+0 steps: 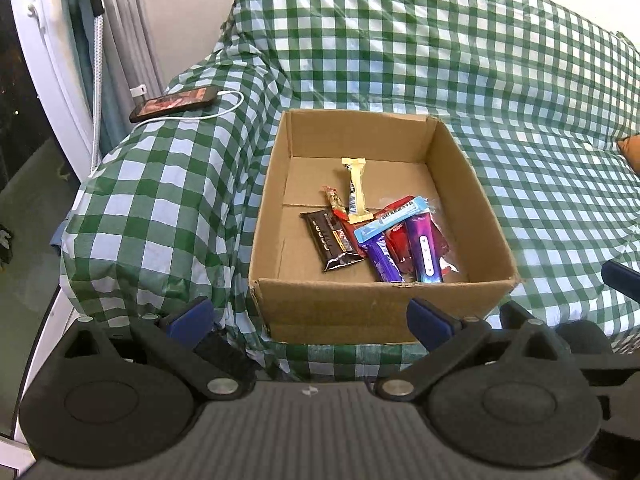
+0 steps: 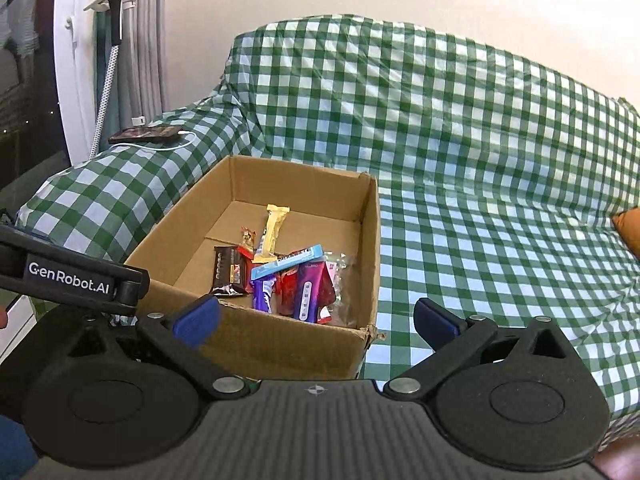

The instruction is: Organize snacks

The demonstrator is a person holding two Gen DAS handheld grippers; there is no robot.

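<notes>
An open cardboard box (image 1: 360, 312) (image 2: 280, 344) sits on a sofa covered with a green-checked cloth (image 1: 500, 100) (image 2: 480, 160). Inside lie several snack packs: a cream bar (image 1: 356, 188) (image 2: 274, 232), a dark brown pack (image 1: 332, 240) (image 2: 228, 272), a light blue bar (image 1: 394, 218) (image 2: 286, 266), a purple pack (image 1: 424, 248) (image 2: 308, 290) and red wrappers. My left gripper (image 1: 310, 316) is open and empty, just in front of the box's near wall. My right gripper (image 2: 316, 322) is open and empty, at the box's near right corner.
A phone (image 1: 174, 104) (image 2: 146, 135) on a white charging cable lies on the sofa's left armrest. An orange cushion (image 1: 630, 152) (image 2: 628, 228) shows at the right edge. The left gripper's body (image 2: 68, 276) crosses the right wrist view's left side.
</notes>
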